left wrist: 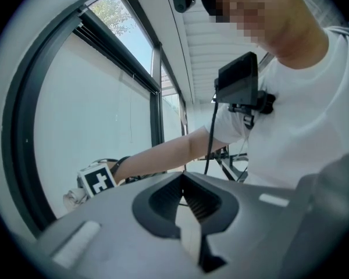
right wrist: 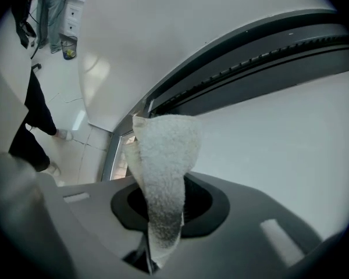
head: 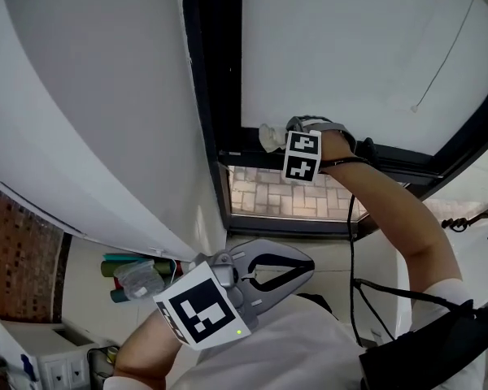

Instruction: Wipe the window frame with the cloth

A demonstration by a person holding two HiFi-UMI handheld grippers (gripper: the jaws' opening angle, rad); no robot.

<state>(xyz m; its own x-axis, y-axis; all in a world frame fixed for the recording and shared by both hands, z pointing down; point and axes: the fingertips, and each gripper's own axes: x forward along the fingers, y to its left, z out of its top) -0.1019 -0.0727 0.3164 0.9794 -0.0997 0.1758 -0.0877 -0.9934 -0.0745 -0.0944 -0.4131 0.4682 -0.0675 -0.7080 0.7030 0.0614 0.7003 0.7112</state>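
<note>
Left hand-held gripper [head: 307,265] closed, empty; right hand-held gripper [head: 283,139] clamps cloth [right wrist: 163,156] at window frame [head: 207,71].

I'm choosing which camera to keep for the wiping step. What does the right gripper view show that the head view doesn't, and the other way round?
Only the right gripper view: the right gripper with its tongs shut on the lower end of the cloth, and another person's legs on the floor. Only the head view: the left gripper, held low, shut with nothing in it, and brick paving outside. Both: the cloth and the dark window frame.
</note>
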